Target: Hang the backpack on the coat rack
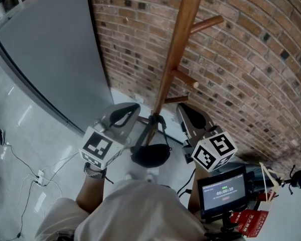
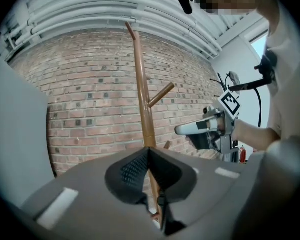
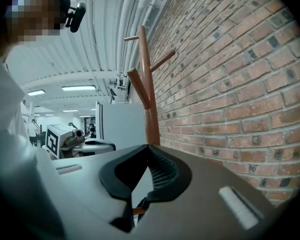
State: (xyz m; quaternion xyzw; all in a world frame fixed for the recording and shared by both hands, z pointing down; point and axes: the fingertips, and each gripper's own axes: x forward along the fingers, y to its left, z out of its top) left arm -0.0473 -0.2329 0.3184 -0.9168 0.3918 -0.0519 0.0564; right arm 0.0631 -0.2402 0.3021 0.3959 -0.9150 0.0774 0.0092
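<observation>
The wooden coat rack [image 1: 178,44] rises in front of a brick wall, with pegs [image 1: 206,23] pointing right. A small black backpack [image 1: 150,155] hangs low beside the pole's foot, between my two grippers. My left gripper [image 1: 136,107] is shut on one black strap [image 2: 162,204], which drops from its closed pads. My right gripper [image 1: 181,107] is shut on another strap [image 3: 139,205] in the same way. In the left gripper view the pole [image 2: 144,99] stands straight ahead of the left gripper [image 2: 149,151]. The right gripper [image 3: 148,149] has the pole [image 3: 149,94] just beyond it.
The brick wall [image 1: 251,59] runs behind the rack. A grey partition [image 1: 55,59] stands to the left. Cables and a plug [image 1: 37,177] lie on the glossy floor. A small screen [image 1: 223,190] and red tags [image 1: 251,222] sit at the lower right.
</observation>
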